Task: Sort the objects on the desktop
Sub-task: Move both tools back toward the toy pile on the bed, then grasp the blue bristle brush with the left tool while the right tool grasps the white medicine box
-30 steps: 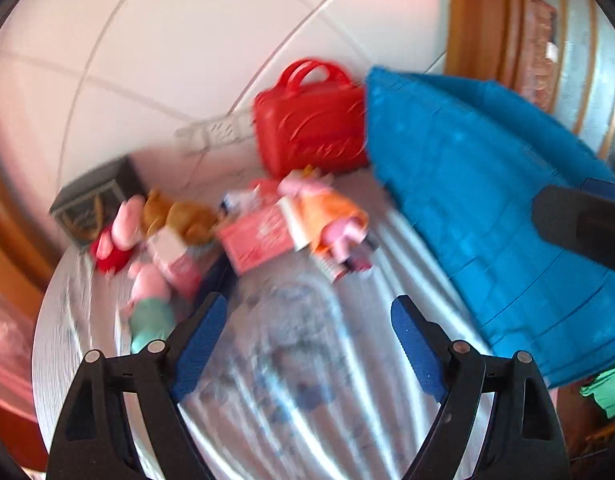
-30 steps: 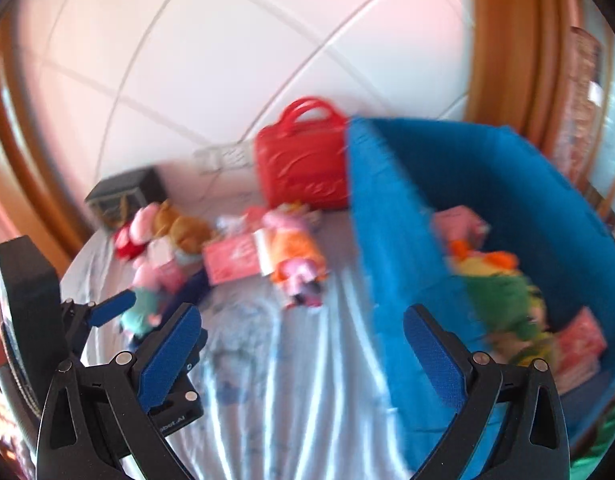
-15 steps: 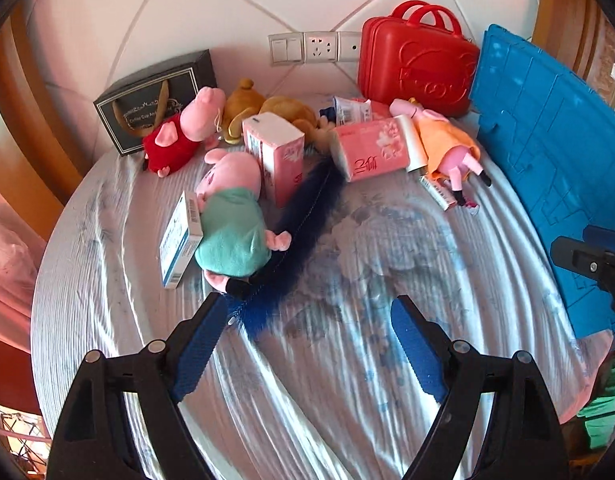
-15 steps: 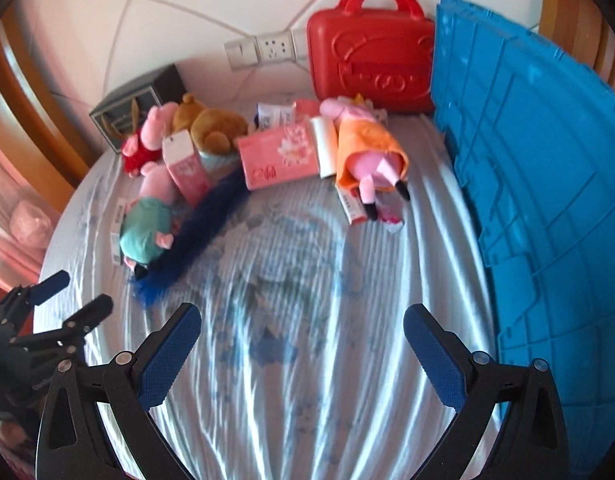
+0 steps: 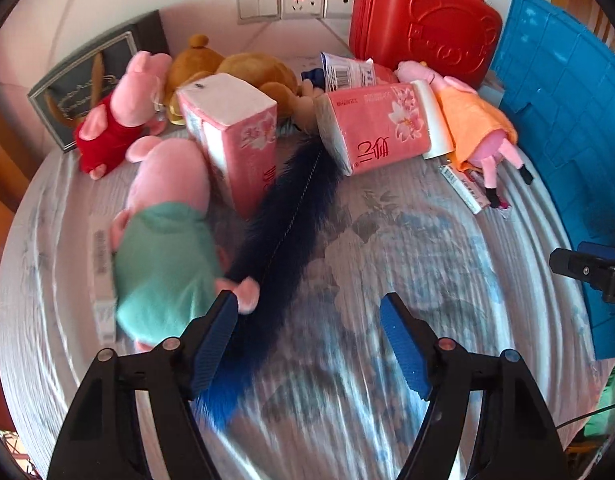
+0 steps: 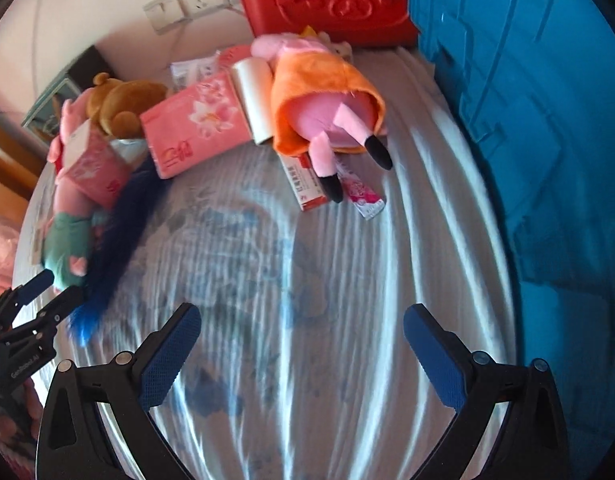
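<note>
The dark blue fur tail (image 5: 285,216) lies diagonally on the cloth-covered worktop (image 5: 387,240), running from the tissue packs at 12 o'clock to the left tool (image 5: 307,344). The step looks like the approach to a first pick: its jaws are closing, its left pad beside the fur without clamping it. Next it likely needs centring. The right tool (image 6: 301,354) hangs open and empty, with the blue crate (image 6: 547,120) at 2 o'clock.

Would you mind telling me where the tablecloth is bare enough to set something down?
The widest free patch is the tablecloth ahead of the right claw, bordered by the blue crate and the dark fur strip. The back is crowded: tissue packs, plush pigs, teddy bear and red case.
</note>
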A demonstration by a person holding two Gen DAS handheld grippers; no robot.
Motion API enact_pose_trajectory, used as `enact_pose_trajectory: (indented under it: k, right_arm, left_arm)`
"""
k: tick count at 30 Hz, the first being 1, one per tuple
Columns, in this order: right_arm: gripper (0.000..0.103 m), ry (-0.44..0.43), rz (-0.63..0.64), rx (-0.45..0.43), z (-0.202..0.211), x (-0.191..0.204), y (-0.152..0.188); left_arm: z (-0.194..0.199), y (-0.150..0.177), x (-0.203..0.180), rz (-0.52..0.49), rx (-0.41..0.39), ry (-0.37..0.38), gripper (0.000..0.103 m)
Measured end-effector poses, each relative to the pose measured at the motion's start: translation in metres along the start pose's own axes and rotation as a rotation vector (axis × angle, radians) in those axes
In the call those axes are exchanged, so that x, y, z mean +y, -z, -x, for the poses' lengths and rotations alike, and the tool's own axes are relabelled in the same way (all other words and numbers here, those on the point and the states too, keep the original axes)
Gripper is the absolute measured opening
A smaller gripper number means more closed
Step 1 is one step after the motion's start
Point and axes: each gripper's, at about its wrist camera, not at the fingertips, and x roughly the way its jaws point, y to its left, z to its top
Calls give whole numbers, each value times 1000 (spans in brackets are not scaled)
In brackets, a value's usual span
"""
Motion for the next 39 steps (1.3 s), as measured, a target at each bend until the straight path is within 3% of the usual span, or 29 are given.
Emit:
enact_pose_trajectory:
  k: [9,14,19,24,26,29,32,34,35,37,38,39]
  right_arm:
    - [103,-34,-28,64,-73,-6,-50]
    - [103,-33,-43,109,-116,-6,-66]
    - [103,52,-14,10,-121,4,-64]
    - [103,126,15,-69,-124,14,-52]
    - [103,142,48,-78,-126,17,-49]
    - [103,111,28,-77,-125,11,-53]
    - [102,27,-54,-95,-122,1,-58]
    - [86,0,-62,-113,-119,1,-60]
    - [69,36,-37,-120,-119,5,-60]
    - [54,96,0,-125,-120,13,-58]
    - [42,93,4,-133,-119,14,-56]
    - [38,97,7,-134,-119,16,-54]
  left_arm:
    - [-85,-45,6,-12,96,-25,72]
    - [-107,-54,7,-42,91,-89,72]
    - [-119,-57,-7,-30,81,-98,81]
    - [-130,-59,-5,54,118,-19,92]
    - [-133,-59,-4,36,121,-25,96]
    - [-138,-58,-2,8,113,-20,103]
    - [-138,-56,-2,-7,91,-14,103]
    - [-139,-54,-1,-7,86,-12,103]
    - [-138,-53,-1,-6,80,-12,100]
    - [-131,-49,-2,-8,59,-10,83]
    - [-127,-46,-1,-5,52,-11,66]
    - [-123,-42,0,-1,48,-12,48]
